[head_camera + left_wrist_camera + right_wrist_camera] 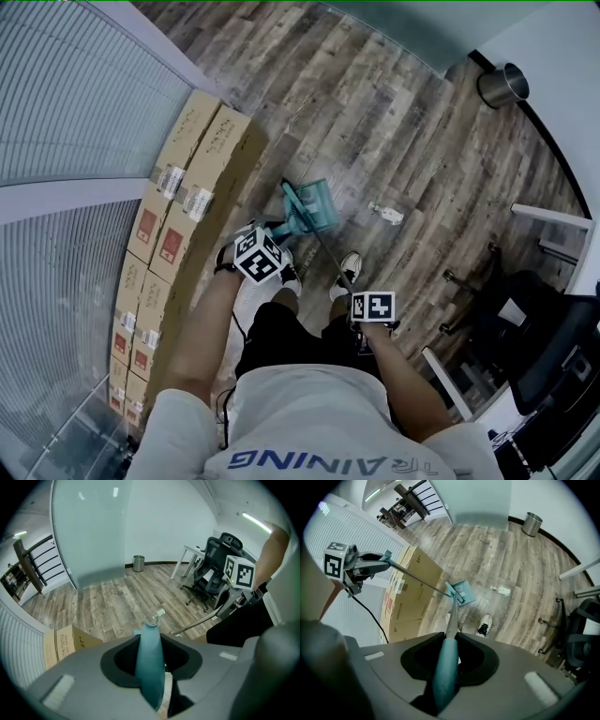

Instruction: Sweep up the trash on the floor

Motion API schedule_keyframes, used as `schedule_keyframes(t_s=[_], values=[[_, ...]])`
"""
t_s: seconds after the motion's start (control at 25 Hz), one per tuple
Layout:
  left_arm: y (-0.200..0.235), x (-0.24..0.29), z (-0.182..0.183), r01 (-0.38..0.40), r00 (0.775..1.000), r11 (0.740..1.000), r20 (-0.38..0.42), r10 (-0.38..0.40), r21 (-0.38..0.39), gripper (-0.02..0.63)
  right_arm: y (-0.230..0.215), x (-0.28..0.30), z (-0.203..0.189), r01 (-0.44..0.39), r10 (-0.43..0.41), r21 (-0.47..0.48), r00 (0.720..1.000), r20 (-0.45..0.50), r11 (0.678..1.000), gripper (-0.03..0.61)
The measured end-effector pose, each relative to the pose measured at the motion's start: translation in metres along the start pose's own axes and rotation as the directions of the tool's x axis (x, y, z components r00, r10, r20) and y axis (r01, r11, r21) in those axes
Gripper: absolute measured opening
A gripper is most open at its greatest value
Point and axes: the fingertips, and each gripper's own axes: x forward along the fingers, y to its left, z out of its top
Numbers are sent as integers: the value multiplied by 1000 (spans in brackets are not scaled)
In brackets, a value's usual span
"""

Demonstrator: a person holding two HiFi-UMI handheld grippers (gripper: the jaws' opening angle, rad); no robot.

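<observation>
**Head view.** The person stands with both forearms bent forward and down. The left gripper [265,251] sits in front of the left hip, with its marker cube facing up. The right gripper [371,311] sits lower in the picture, in front of the right hip. A teal dustpan [314,206] rests on the wooden floor just ahead of the left gripper. A thin broom pole [336,261] slants from the right gripper up toward the dustpan. The trash [385,214], a small white crumpled piece, lies on the floor ahead of the right gripper. It is to the right of the dustpan and apart from it. A row of cardboard boxes [187,187] runs along the wall to the left of the left gripper.

**Left gripper view.** The jaws stand narrow, clamped on the teal dustpan handle [149,644], which runs out between them and tilts downward. The white trash [160,613] shows just past the handle's far end. The right gripper appears off to the right, holding its pole. A metal bin [138,563] stands far ahead by the wall.

**Right gripper view.** The jaws are clamped on the teal grip [445,672] of the broom pole, which points steeply down. The pole's far end meets the dustpan [462,591] straight ahead. The trash [502,590] lies to the right of the dustpan on bare floor. The left gripper [370,565] shows at the upper left, with the dustpan's long rod running from it.
</observation>
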Motion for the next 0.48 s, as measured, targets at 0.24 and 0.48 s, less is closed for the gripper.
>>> schedule_keyframes(t_s=[0.24, 0.48], values=[[-1, 0, 0, -3, 1000, 1000, 6, 3, 3, 123, -19, -13, 4, -3, 3, 19, 1000, 27, 1000, 106], [-6, -1, -1, 7, 999, 1000, 37, -7, 14, 121, -62, -33, 14, 28, -41, 119, 993, 106, 993, 106]])
